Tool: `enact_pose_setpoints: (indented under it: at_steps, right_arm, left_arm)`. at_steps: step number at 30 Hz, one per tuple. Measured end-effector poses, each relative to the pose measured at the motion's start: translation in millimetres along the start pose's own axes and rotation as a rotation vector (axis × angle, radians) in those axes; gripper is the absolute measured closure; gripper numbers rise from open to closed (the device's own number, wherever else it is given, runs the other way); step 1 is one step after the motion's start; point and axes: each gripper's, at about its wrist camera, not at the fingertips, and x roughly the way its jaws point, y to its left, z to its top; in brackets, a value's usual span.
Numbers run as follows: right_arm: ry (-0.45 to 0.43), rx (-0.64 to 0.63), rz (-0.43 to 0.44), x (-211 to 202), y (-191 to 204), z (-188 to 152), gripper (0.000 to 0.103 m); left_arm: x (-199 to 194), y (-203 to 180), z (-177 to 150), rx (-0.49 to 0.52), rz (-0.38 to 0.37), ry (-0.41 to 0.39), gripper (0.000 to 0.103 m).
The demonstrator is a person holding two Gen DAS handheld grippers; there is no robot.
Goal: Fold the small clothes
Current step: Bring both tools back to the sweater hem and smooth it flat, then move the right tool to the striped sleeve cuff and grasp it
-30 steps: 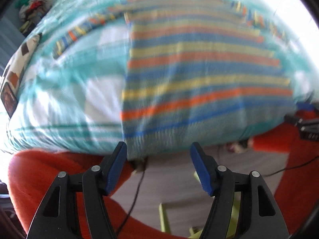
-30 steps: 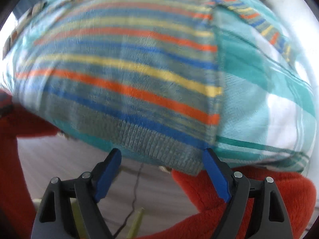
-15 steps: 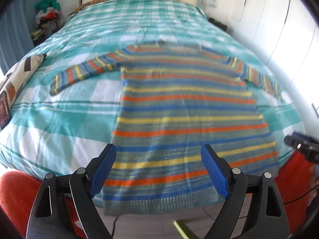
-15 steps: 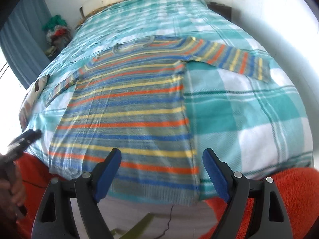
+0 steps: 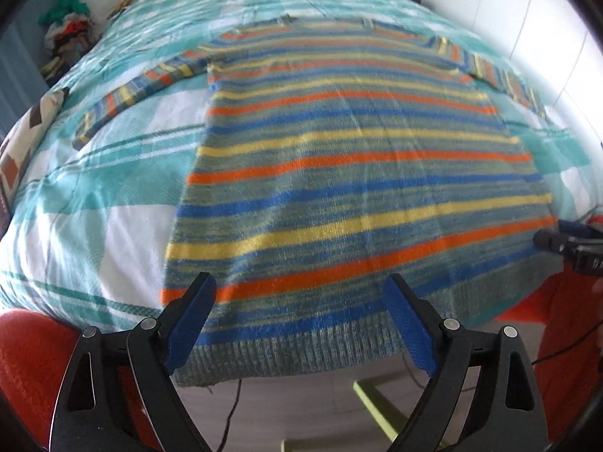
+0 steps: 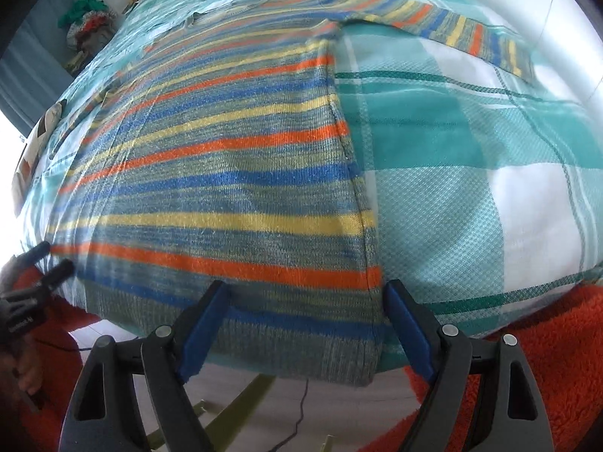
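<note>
A striped knit sweater [image 5: 354,173] in blue, yellow, orange and grey-green lies flat, front down the bed, sleeves spread to both sides; its ribbed hem hangs over the bed's near edge. It also shows in the right wrist view [image 6: 226,196]. My left gripper [image 5: 299,324] is open over the hem near its left corner. My right gripper [image 6: 305,324] is open over the hem at its right corner. Each gripper shows at the edge of the other's view, the right one [image 5: 569,245] and the left one [image 6: 30,286].
The bed has a teal and white checked cover [image 5: 94,196]. Orange fleece fabric [image 6: 527,358] lies at the bed's near edge. A patterned cushion [image 5: 26,132] lies at the left. A pile of clothes [image 5: 71,26] stands far left. Floor with a cable [image 5: 233,414] shows below.
Both grippers have dropped lower and closer to the hem after being raised half a second ago. The sweater has not moved. Both stay open.
</note>
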Motion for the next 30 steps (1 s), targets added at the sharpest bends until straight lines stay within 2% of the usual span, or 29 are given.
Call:
enact_pose_setpoints:
  at_steps: [3, 6, 9, 12, 14, 17, 18, 21, 25, 27, 30]
  right_arm:
    - [-0.06, 0.034, 0.039, -16, -3, 2, 0.02]
    - [-0.135, 0.072, 0.075, -35, -8, 10, 0.02]
    - [-0.176, 0.02, 0.073, -42, 2, 20, 0.02]
    - [-0.178, -0.003, 0.069, -34, 10, 31, 0.02]
    - [-0.167, -0.028, 0.071, -27, 15, 32, 0.02]
    - [-0.014, -0.042, 0.046, 7, 18, 27, 0.02]
    - [-0.016, -0.033, 0.047, 7, 17, 24, 0.02]
    - [-0.097, 0.006, 0.108, -17, 7, 25, 0.021]
    - [-0.225, 0.086, 0.132, -48, -35, 54, 0.021]
    - [-0.293, 0.14, 0.128, -61, -67, 80, 0.021]
    - [-0.42, 0.289, 0.068, -76, -147, 126, 0.021]
  left_arm:
    - [-17, 6, 8, -0.043, -0.007, -0.079, 0.012]
    - [-26, 10, 26, -0.071, -0.016, -0.126, 0.01]
    - [-25, 10, 43, -0.054, -0.007, -0.146, 0.009]
    - [-9, 6, 51, -0.023, 0.007, -0.132, 0.007]
    - [14, 4, 48, -0.014, 0.026, -0.072, 0.007]
    - [49, 2, 26, 0.007, 0.018, 0.07, 0.007]
    - [46, 3, 20, 0.011, 0.024, 0.047, 0.007]
    - [18, 8, 21, 0.009, 0.01, -0.037, 0.007]
    - [-8, 28, 33, -0.078, 0.019, -0.177, 0.007]
    - [-10, 37, 36, -0.123, 0.034, -0.206, 0.007]
    - [-4, 51, 35, -0.163, 0.049, -0.206, 0.007]
